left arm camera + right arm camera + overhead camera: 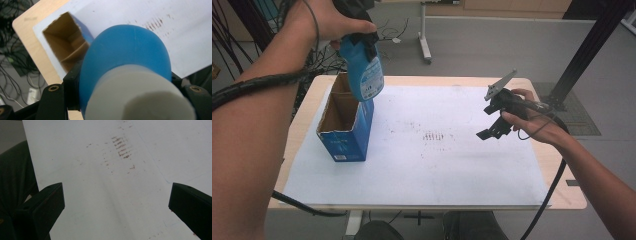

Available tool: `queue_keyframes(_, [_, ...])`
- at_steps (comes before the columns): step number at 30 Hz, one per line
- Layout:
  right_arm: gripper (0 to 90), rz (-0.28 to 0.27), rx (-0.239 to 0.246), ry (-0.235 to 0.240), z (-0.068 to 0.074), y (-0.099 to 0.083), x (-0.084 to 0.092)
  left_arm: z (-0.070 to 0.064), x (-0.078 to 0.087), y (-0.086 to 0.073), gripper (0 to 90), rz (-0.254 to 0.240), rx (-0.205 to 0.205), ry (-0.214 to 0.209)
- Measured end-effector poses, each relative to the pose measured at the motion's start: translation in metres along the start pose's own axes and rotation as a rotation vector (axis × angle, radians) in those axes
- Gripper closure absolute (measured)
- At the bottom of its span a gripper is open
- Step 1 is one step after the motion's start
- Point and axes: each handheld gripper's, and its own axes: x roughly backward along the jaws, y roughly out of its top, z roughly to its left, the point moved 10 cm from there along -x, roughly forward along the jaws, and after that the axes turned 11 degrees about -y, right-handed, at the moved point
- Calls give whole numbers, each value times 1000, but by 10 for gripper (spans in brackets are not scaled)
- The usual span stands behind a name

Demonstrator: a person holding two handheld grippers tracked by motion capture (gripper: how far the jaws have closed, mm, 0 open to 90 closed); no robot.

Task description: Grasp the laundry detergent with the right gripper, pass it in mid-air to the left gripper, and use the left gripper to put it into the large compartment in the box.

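Right gripper (492, 127) hangs low over the white sheet (452, 165), well right of the blue carton (346, 131), jaws spread wide with nothing between them; in the right gripper view only bare sheet and a patch of brown smudges (122, 147) lie ahead of the jaws; farther off, the carton stands upright on the sheet's left side, top flaps open, brown cardboard inside looks empty as far as visible; above the carton's far end the left gripper (362, 40) pinches a blue bottle (364, 70) near its top, base pointing down at the open mouth; in the left gripper view the jaws press against the bottle's shoulder on both sides just below the white cap (135, 97), carton mouth showing beyond and to one side.

Judgement: bottle looks like rigid, smooth plastic, likely slippery, fill level cannot be told so weight is uncertain; shoulder below the cap gives the surest hold, the ledge stops slipping; carton is light thin card, could tip or slide if the bottle clips a flap.
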Motion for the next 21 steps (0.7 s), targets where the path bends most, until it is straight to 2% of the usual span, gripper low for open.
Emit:
queue_keyframes(1, [3, -4, -3, 0, 0, -1, 1, 2, 2, 1, 369, -25, 30, 6])
queue_keyframes(3, [3, -9, -6, 2, 0, -3, 2, 9, 8, -1, 369, -40, 72, 22])
queue_keyframes(11, [3, -13, -12, 3, 1, -9, 3, 30, 25, -7, 370, -80, 251, 25])
queue_keyframes(21, [3, -17, -18, -8, -1, -13, 6, 64, 34, -22, 370, -100, 449, 49])
